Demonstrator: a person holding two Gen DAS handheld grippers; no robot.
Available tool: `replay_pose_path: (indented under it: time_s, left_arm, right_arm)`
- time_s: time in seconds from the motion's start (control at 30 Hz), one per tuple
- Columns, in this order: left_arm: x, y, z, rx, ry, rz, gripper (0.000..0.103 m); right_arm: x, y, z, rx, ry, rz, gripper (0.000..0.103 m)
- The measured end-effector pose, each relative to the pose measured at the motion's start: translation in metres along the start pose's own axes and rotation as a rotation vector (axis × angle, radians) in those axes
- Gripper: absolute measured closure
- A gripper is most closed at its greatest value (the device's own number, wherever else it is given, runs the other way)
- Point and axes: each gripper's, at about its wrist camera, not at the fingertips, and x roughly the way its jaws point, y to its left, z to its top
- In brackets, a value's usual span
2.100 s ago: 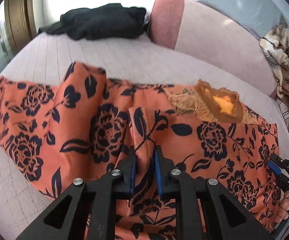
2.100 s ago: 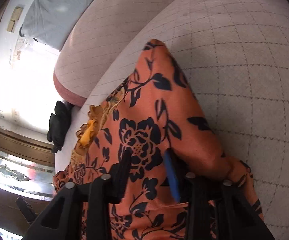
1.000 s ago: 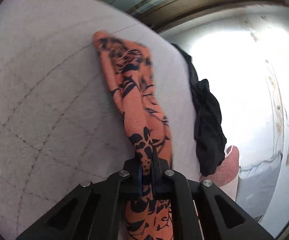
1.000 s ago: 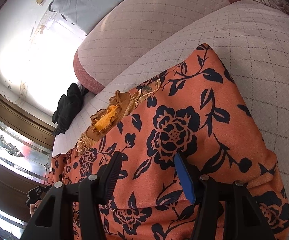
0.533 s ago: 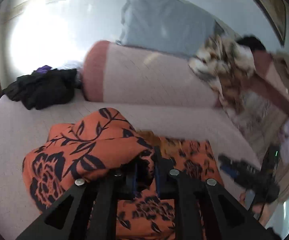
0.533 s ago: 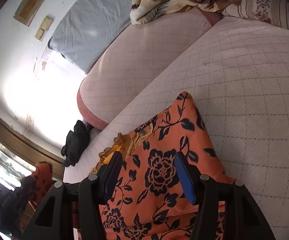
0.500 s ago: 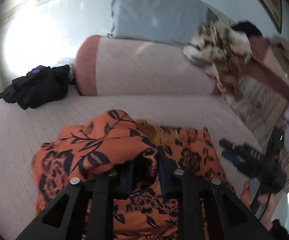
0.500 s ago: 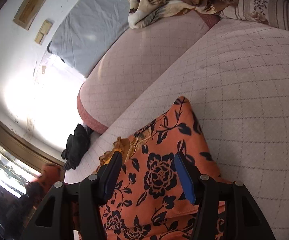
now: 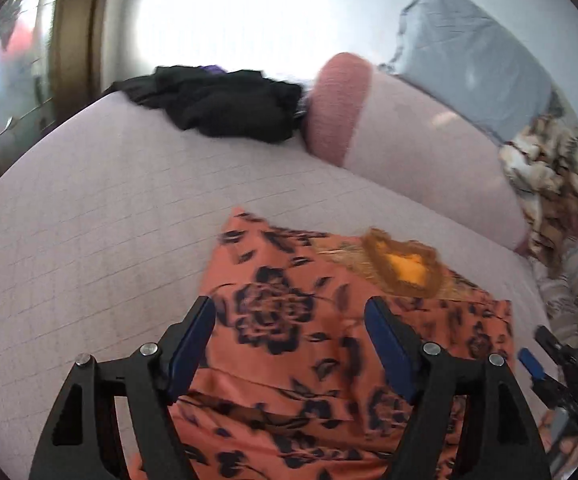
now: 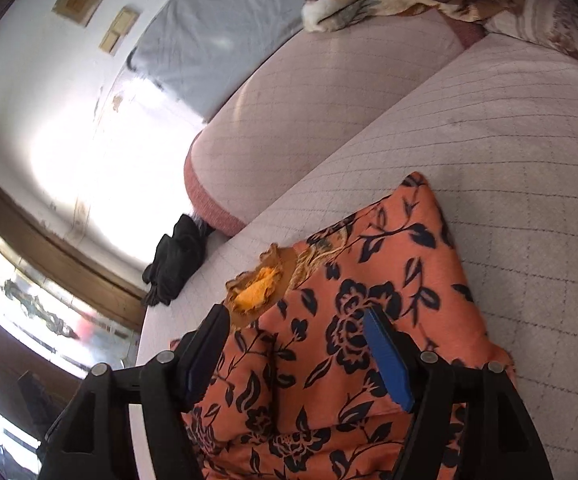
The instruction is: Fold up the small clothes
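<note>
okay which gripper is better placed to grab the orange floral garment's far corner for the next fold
Probably the right gripper. The orange floral garment runs out to its far corner straight ahead of it. The left gripper hangs over the middle. Both sets of jaws are opening with no cloth pinched.

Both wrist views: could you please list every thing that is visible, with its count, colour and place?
Floral garment: one, orange with dark flowers, folded on the bed.
Neck trim: one, brown and yellow, at the garment's far edge.
Dark clothes: one pile, black, at the far end of the bed.
Bolster: one, pale pink with a darker end, beside the dark clothes.
Pillow: one, grey, behind the bolster.
Blanket: one, brown and cream, crumpled on the bolster.
Bed cover: one, pale pink, quilted.
Left gripper: black, blue pads, jaws opening above the garment.
Right gripper: same, jaws opening above the garment.
</note>
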Motion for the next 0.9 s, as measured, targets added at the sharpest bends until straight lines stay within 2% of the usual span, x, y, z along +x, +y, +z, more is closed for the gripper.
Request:
replay_pose_path:
  time_s: [0.03,0.1,0.13,0.23,0.33,0.4,0.47,0.63,0.7,0.9]
  left_arm:
    - [0.009,0.014,0.0,-0.038,0.019,0.038,0.025]
    - [0.023,0.034,-0.001,-0.089,0.069,0.116,0.026]
    - [0.028,0.04,-0.001,-0.096,0.081,0.152,0.026]
    - [0.037,0.045,-0.002,-0.072,0.082,0.246,0.026]
    - [0.045,0.044,-0.002,-0.051,0.1,0.288,0.026]
    - [0.057,0.041,-0.006,-0.006,0.137,0.352,0.026]
    - [0.068,0.041,-0.012,0.015,0.191,0.376,0.026]
    - [0.068,0.038,-0.016,0.051,0.185,0.387,0.026]
    - [0.068,0.037,-0.018,0.052,0.183,0.39,0.026]
    - [0.06,0.033,-0.017,0.041,0.165,0.388,0.026]
  right_arm:
    - [0.005,0.01,-0.004,-0.047,0.033,0.02,0.03]
    - [0.022,0.029,-0.014,-0.097,0.174,0.116,0.03]
    - [0.029,0.037,-0.021,-0.091,0.247,0.193,0.03]
    - [0.045,0.055,-0.043,-0.07,0.374,0.364,0.03]
    - [0.066,0.059,-0.062,0.022,0.484,0.459,0.03]
    - [0.078,0.058,-0.074,0.072,0.521,0.487,0.03]
    - [0.094,0.056,-0.083,0.115,0.564,0.482,0.03]
    - [0.126,0.048,-0.095,0.215,0.588,0.435,0.03]
    - [0.131,0.048,-0.095,0.241,0.59,0.446,0.03]
    - [0.122,0.06,-0.087,0.193,0.59,0.445,0.03]
